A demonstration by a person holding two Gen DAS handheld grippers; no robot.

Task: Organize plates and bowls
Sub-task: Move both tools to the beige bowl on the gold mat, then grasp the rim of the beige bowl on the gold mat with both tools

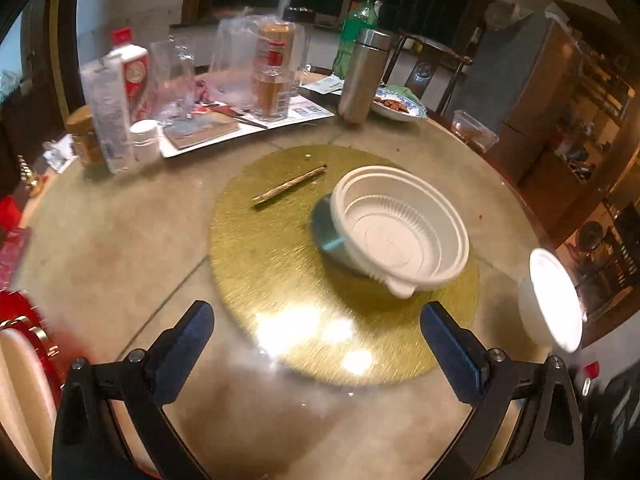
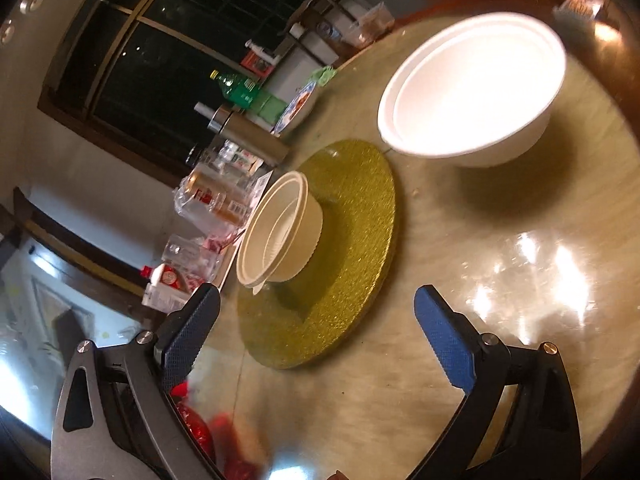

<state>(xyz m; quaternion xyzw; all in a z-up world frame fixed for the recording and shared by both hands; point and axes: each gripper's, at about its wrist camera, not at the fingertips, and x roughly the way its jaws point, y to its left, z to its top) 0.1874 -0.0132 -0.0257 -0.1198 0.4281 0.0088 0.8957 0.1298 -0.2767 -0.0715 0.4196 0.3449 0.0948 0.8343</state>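
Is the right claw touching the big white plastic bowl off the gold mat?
Apart. The right wrist view shows the open right claw with bare glass tabletop between it and the big white plastic bowl.

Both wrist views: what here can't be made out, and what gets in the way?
- Dark plate under the ridged white bowl, left wrist view: mostly covered by the bowl; hidden altogether in the right wrist view.
- Plain white bowl: interior blown out by glare in the right wrist view; blurred near the edge in the left.
- Bottle and jar labels: too blurred to read.
- Red item, right wrist view: blurred, behind a finger.
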